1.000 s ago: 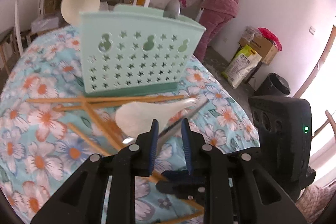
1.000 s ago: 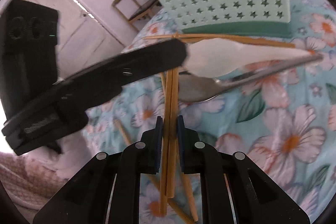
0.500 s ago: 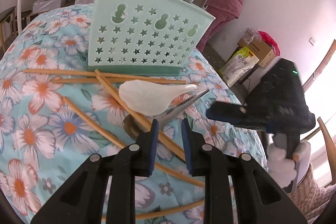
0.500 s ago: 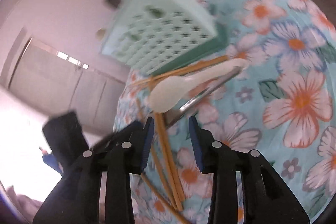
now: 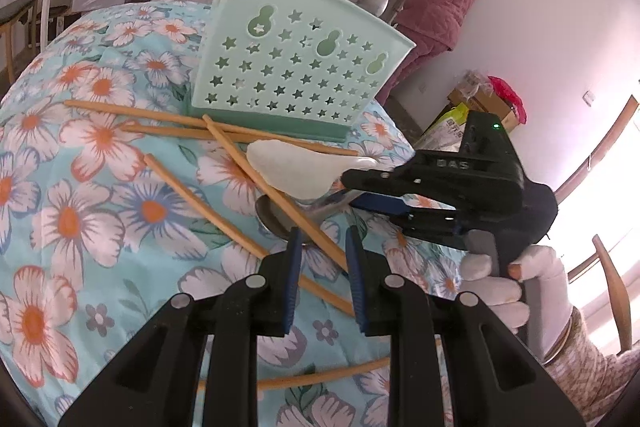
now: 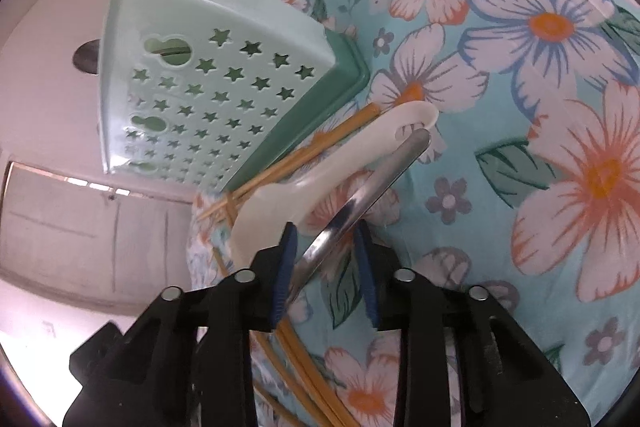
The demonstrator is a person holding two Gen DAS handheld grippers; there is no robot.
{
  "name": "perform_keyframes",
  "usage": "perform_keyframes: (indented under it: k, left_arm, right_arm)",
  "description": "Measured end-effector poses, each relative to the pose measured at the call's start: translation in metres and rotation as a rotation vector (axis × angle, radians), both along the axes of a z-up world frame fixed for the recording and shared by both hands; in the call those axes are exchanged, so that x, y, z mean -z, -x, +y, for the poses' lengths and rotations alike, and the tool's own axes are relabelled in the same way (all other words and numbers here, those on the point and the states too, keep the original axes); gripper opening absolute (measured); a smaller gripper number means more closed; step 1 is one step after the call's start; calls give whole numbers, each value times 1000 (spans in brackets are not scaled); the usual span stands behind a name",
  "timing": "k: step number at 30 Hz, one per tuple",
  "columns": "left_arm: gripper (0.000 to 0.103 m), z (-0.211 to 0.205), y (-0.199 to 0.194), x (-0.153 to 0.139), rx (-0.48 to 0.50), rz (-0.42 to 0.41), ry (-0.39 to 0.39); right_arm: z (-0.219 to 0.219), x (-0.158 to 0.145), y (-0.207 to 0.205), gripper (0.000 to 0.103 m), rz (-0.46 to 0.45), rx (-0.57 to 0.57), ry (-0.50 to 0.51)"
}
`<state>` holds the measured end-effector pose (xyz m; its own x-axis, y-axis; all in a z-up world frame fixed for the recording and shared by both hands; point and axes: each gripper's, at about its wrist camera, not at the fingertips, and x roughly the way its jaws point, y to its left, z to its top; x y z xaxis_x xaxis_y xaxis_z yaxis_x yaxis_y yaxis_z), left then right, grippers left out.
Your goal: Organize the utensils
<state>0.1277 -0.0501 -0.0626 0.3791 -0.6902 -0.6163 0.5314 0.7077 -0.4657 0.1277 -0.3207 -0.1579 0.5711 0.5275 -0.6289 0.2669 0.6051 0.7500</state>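
Left wrist view: the left hand-held gripper [image 5: 320, 259] is held spread and empty above the chopsticks [image 5: 276, 193] scattered on the flowered desk [image 5: 80, 187]. The right hand-held gripper [image 5: 362, 193] is seen reaching in beside the white spoon [image 5: 296, 169], which lies across the metal spoon [image 5: 280, 217] in front of the green holder [image 5: 296, 67].

Right wrist view: the right hand-held gripper [image 6: 326, 259] is spread around the metal spoon's handle [image 6: 372, 187], not yet pinched. The handle runs away from the camera, its tip under the white spoon's [image 6: 340, 167] end, its bowl hidden. A firm mid-handle pinch should be made, then a straight lift clear of the white spoon
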Motion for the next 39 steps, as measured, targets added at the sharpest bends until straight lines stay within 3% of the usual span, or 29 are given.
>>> perform_keyframes:
  k: [2, 5, 8, 10, 12, 17, 18, 19, 22, 25, 29, 33, 37, 39]
  left_arm:
    - [21, 2, 4, -1, 3, 0, 6]
    - [21, 3, 10, -2, 5, 2, 14]
    - [21, 5, 15, -4, 5, 0, 18]
    - [21, 5, 17, -5, 5, -2, 17]
    - [21, 4, 18, -6, 4, -3, 18]
    - [21, 6, 20, -8, 0, -6, 21]
    - [21, 6, 20, -8, -2, -5, 23]
    - [21, 5, 19, -9, -4, -4, 24]
    - [21, 5, 19, -10, -11, 3, 39]
    - [21, 8, 17, -9, -13, 23, 70]
    - [22, 11, 9, -3, -17, 109, 142]
    - [31, 17, 3, 2, -39, 187, 220]
    - [33, 25, -7, 11, -66, 289, 306]
    - [32, 28, -9, 14, -75, 329, 339]
  right_arm:
    - [6, 1, -1, 14, 4, 34, 14]
    - [26, 4, -8, 10, -21, 56, 44]
    - [45, -14, -2, 6, -93, 35, 162]
    - [60, -35, -2, 4, -160, 7, 290]
    - [78, -59, 6, 3, -245, -16, 501]
    - [112, -91, 24, 1, -384, -30, 904]
    - [118, -93, 27, 1, -401, -27, 967]
    - [105, -96, 34, 1, -409, -26, 970]
    - [89, -99, 38, 1, -410, -1, 858]
    - [59, -95, 37, 1, -395, 24, 649]
    - [24, -83, 42, 1, -356, 46, 356]
    - [8, -59, 43, 1, -314, 54, 128]
    - [9, -46, 44, 1, -305, 51, -1]
    - [13, -46, 44, 1, -310, 42, -17]
